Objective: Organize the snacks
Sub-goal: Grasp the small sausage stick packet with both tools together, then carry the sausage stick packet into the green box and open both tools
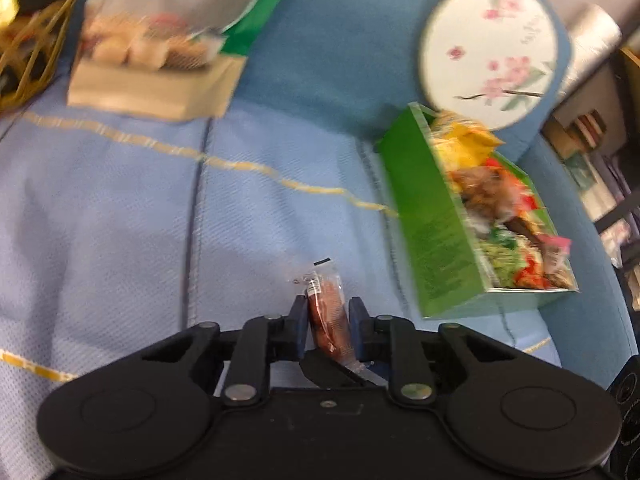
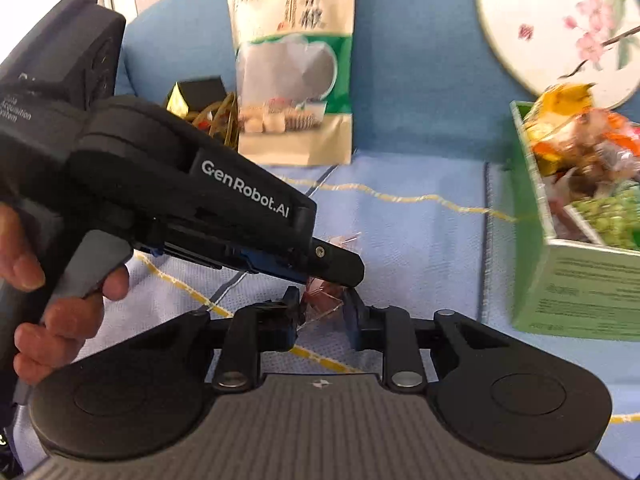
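My left gripper point(image 1: 325, 312) is shut on a small clear-wrapped brown snack point(image 1: 326, 312), held above the light blue cloth. In the right wrist view the left gripper point(image 2: 340, 270) reaches in from the left, its tip over the same kind of wrapped brown snack point(image 2: 322, 298), which sits between the fingers of my right gripper point(image 2: 320, 300). The right jaws stand close around it; whether they press it is unclear. A green box point(image 1: 436, 248) full of mixed wrapped snacks stands to the right; it also shows in the right wrist view point(image 2: 576, 288).
A large snack bag point(image 2: 294, 68) leans at the back; it shows in the left wrist view point(image 1: 160, 40) too. A gold wire basket point(image 1: 28, 60) stands at far left. A round floral fan point(image 1: 490, 54) leans on the blue sofa back. Shelves are at far right.
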`<action>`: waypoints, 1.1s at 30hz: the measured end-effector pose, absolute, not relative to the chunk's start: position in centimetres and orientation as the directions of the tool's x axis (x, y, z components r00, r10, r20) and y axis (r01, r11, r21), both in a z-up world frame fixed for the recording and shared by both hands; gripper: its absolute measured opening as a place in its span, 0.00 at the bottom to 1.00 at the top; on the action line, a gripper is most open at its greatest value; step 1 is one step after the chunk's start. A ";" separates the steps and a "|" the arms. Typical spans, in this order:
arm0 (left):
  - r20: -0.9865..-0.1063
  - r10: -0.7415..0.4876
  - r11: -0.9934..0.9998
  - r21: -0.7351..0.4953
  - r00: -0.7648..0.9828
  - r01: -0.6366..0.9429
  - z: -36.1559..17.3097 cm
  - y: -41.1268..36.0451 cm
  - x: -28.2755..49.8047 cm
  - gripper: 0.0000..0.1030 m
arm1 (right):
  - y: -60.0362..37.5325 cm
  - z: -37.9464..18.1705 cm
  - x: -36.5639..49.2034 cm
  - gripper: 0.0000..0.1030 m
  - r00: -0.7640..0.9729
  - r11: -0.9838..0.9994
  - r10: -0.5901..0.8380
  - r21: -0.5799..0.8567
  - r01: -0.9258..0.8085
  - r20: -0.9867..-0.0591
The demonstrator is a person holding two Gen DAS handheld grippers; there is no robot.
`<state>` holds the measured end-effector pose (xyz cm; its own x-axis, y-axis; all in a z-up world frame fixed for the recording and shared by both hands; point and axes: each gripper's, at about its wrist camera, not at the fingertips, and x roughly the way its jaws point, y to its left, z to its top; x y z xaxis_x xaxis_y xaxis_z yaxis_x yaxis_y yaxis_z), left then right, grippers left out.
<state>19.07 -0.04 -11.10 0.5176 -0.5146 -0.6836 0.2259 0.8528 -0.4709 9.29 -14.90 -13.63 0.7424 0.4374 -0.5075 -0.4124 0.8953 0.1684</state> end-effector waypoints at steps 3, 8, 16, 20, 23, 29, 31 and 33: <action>-0.644 -0.530 0.846 -0.441 0.552 0.298 -8.5 -1.9 18.6 0.04 | -16.4 -11.8 8.5 0.40 0.799 0.913 0.407 0.157 -0.377 -0.442; -0.571 -0.585 0.811 -0.416 0.576 0.411 -4.3 -5.9 18.7 0.04 | -20.2 -8.8 7.5 0.41 0.890 0.943 0.329 0.152 -0.295 -0.317; -0.526 -0.659 0.747 -0.375 0.538 0.549 -2.3 -14.3 20.0 0.03 | -26.4 -7.5 7.7 0.41 0.951 0.974 0.176 0.187 -0.130 -0.253; -0.523 -0.702 0.702 -0.397 0.483 0.591 -2.3 -18.2 21.8 0.03 | -28.8 -7.6 8.3 0.40 0.969 0.988 0.072 0.151 -0.037 -0.235; -0.525 -0.717 0.682 -0.392 0.459 0.617 -2.5 -20.5 22.6 0.03 | -30.2 -7.9 8.8 0.39 0.974 0.992 0.001 0.126 0.029 -0.228; -0.514 -0.740 0.656 -0.405 0.434 0.637 -3.6 -22.9 24.1 1.00 | -31.7 -9.8 10.4 0.45 0.962 0.988 -0.148 0.011 0.155 -0.231; -0.498 -0.681 0.727 -0.374 0.537 0.575 -3.5 -22.0 23.7 1.00 | -31.6 -10.4 10.7 0.98 0.950 0.988 -0.154 -0.015 0.155 -0.270; -0.462 -0.674 0.735 -0.350 0.576 0.580 -3.3 -20.9 23.2 1.00 | -31.3 -10.4 10.4 1.00 0.955 0.987 -0.156 -0.014 0.158 -0.252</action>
<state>23.23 -20.91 -3.29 0.5757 -0.6744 -0.4623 0.5803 0.7353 -0.3501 10.42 -31.33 -10.39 0.9550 -0.1562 -0.2522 0.1578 0.9874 -0.0139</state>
